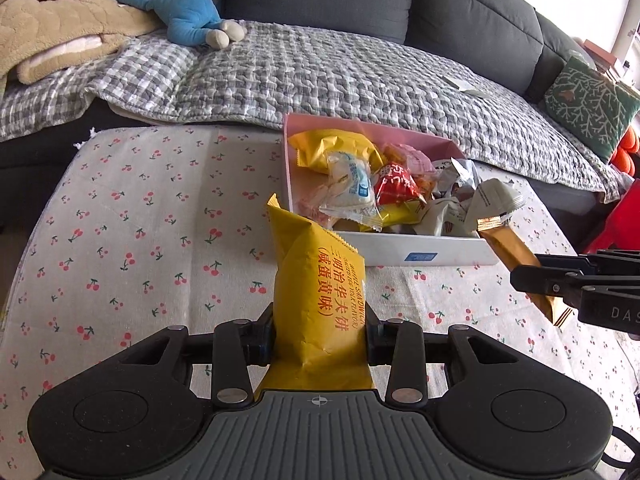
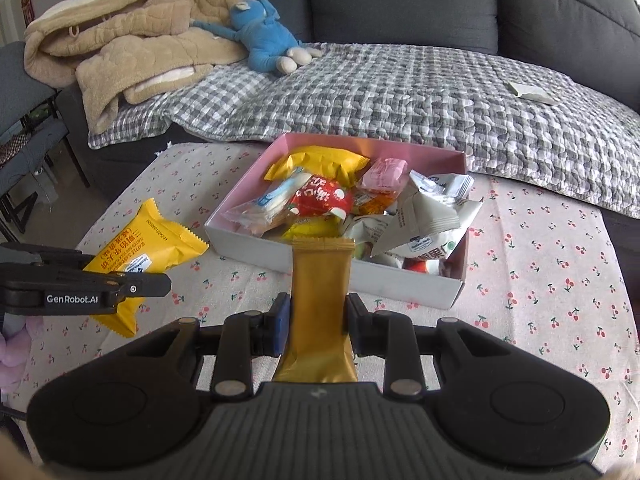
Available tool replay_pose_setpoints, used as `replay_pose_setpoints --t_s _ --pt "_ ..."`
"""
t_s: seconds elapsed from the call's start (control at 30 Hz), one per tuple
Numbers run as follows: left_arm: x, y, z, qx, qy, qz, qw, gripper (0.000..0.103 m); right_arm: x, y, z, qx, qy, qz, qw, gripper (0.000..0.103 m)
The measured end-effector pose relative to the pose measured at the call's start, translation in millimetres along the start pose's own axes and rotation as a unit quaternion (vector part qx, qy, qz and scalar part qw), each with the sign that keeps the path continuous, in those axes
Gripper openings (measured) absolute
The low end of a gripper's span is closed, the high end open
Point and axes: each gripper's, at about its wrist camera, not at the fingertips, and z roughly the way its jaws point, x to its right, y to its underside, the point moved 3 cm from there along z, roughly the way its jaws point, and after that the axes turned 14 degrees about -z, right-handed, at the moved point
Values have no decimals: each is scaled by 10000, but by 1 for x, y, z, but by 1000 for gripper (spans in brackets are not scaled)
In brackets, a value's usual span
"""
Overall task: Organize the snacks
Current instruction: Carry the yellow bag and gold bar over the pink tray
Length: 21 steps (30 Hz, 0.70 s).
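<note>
My left gripper (image 1: 320,328) is shut on a yellow waffle snack packet (image 1: 320,280) and holds it above the cherry-print tablecloth, in front of the box. The packet also shows in the right wrist view (image 2: 148,248). My right gripper (image 2: 318,320) is shut on a gold snack bar (image 2: 320,300), also seen in the left wrist view (image 1: 516,260), near the box's front edge. The pink-lined white box (image 1: 400,246) holds several wrapped snacks; it also shows in the right wrist view (image 2: 256,240).
The table with the cherry tablecloth (image 1: 140,220) stands against a grey sofa with a checked cover (image 1: 320,72). A blue plush toy (image 1: 180,4) and a beige blanket (image 2: 132,52) lie on the sofa. A green cushion (image 1: 588,104) is at right.
</note>
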Motion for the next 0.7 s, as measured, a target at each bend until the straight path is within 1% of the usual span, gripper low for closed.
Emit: replay_pose_setpoints --t_s 0.1,0.3,0.5,0.7 --pt "6 -6 2 61 -85 5 9999 36 15 -7 2 46 45 230 9997 26" --pt "22 -21 12 85 -123 75 9999 36 44 -20 9 183 -1 740 9971 26" --pt "49 -48 27 228 -75 190 9995 36 67 -27 10 363 -270 1275 9908 26" --pt "75 -69 52 192 90 205 9996 37 82 -43 16 601 -363 1490 9863 27"
